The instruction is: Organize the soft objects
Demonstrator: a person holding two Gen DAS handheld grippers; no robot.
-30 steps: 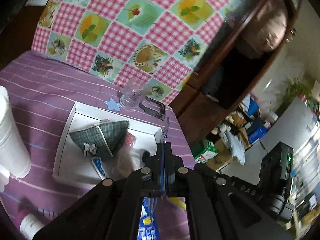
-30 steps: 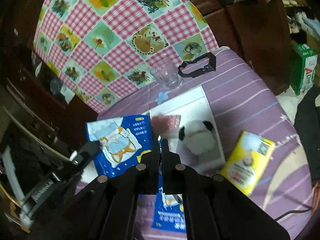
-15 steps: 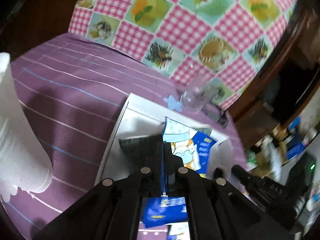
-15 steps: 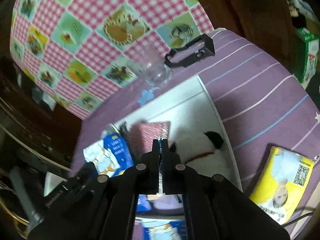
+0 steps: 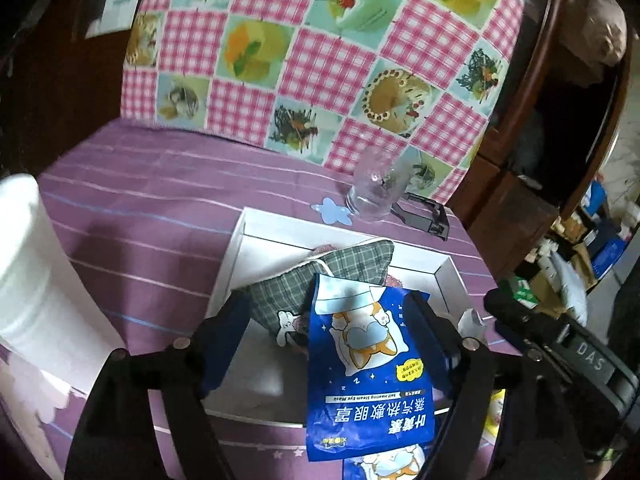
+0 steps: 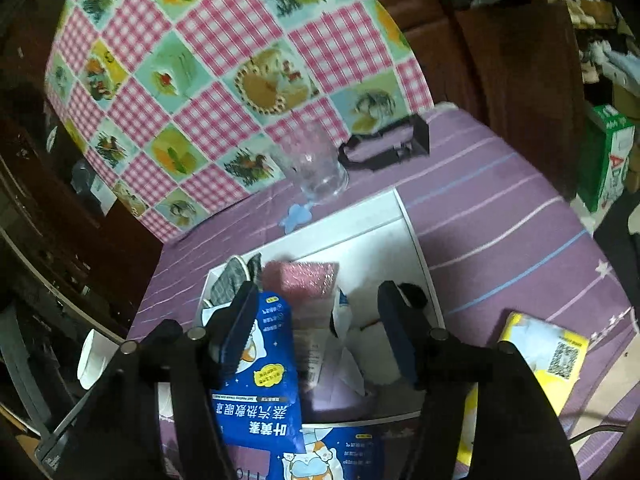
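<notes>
Jaws of each hand-held gripper, left (image 5: pixel 330 312) and right (image 6: pixel 316 306), are opening around the blue pouch (image 5: pixel 368 364), gripping nothing.

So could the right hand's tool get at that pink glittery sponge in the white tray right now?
Probably yes. The pink sponge lies uncovered in the white tray, just ahead of the right gripper, whose fingers are opening. The blue packet leans beside the path, not across it.

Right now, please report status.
Both grippers opening, left, right. Blue eye-mask packet loose over white tray. Nothing blocking.
</notes>
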